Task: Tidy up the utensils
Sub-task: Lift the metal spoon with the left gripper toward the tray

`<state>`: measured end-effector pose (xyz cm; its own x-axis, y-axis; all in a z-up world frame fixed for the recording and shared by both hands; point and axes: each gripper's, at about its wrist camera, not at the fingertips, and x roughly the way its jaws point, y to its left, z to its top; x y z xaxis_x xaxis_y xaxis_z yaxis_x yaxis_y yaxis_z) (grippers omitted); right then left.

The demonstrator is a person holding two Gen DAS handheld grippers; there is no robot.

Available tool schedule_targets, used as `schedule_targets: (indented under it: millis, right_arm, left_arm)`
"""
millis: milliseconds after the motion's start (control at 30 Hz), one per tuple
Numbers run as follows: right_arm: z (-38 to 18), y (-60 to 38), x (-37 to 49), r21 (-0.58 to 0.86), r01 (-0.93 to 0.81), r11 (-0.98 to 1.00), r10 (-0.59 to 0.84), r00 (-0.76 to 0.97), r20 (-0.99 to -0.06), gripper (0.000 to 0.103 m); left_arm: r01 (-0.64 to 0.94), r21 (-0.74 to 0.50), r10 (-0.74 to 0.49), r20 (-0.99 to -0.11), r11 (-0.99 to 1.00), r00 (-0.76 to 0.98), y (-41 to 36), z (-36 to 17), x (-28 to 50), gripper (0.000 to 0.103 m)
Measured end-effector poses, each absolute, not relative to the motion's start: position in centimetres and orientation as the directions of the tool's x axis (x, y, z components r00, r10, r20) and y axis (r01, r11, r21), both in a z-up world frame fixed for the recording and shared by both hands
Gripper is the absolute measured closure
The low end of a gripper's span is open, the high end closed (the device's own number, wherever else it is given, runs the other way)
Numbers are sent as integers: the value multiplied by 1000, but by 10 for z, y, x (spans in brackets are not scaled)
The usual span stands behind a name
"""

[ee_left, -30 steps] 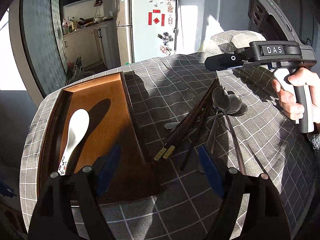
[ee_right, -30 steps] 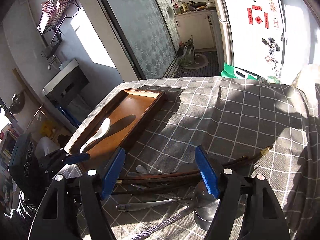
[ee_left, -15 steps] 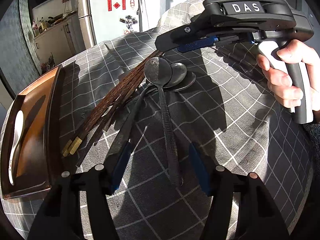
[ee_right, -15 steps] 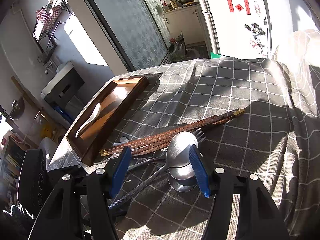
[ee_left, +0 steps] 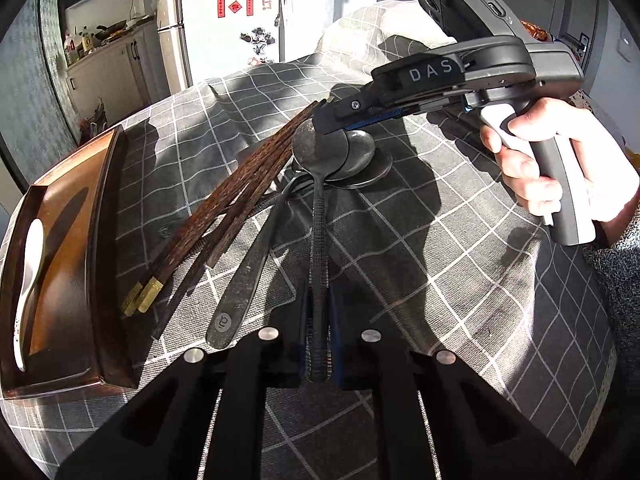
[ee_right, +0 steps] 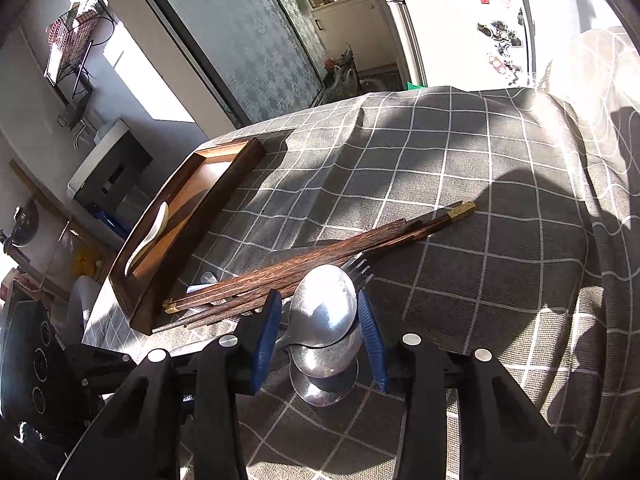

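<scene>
Left wrist view: left tongs [ee_left: 318,344] have just been closing and now clamp the tail end of the ribbed-handled dark metal spoon [ee_left: 319,216]. Grip sits at the far handle end, probably so the spoon can be drawn out of the pile lengthwise without dragging its neighbours.

Spoon lies on the grey checked tablecloth surface [ee_left: 460,240], to the right of the brown wooden tray [ee_left: 102,216]. Long axis runs straight away from the left tongs, bowl at the far end, stacked on two more metal spoon bowls [ee_left: 360,156].

Right wrist view: right tongs [ee_right: 320,344] have also just been closing; blue pads [ee_right: 370,340] bracket the stacked bowls at medium width. Can't tell whether the pads actually press the metal yet, so I read them as not gripping. Likely job: steady or separate the stack while the left side pulls.

Dark wooden chopsticks with brass tips [ee_left: 240,204] lie fanned between tray and spoons, long axis diagonal, brass ends nearer the tray's near corner. Flat-handled dark spoon [ee_left: 248,264] lies between chopsticks and the gripped one. Fork tines [ee_right: 358,268] poke out behind the bowls.

White ceramic soup spoon [ee_left: 28,280] already lies in the tray, along its length. Rest of the pile not yet sorted.
</scene>
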<state>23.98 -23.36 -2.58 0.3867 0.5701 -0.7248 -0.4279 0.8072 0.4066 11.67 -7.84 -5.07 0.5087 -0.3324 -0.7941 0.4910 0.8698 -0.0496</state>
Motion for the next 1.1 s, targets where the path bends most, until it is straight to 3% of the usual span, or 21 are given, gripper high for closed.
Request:
schedule_targets:
  millis: [167, 233, 333, 500, 1100]
  right_arm:
    - [-33, -236, 244, 420, -433, 798, 583, 378, -719, 64]
    - [-33, -235, 244, 413, -439, 798, 581, 376, -722, 74]
    - [-34, -233, 243, 392, -454, 801, 572, 383, -726, 77]
    - [-29, -236, 240, 337, -456, 824, 532, 416, -738, 96]
    - [2, -226, 237, 344, -470, 813, 555, 445, -703, 97]
  left_arm:
    - [500, -58, -342, -796, 864, 499, -77, -51, 118, 91]
    - [502, -79, -356, -798, 861, 486, -75, -51, 121, 91]
    - [512, -118, -388, -798, 851, 461, -71, -51, 127, 91]
    - [522, -129, -407, -788, 843, 463, -71, -51, 130, 92]
    - [523, -70, -395, -742, 849, 542, -55, -27, 121, 92]
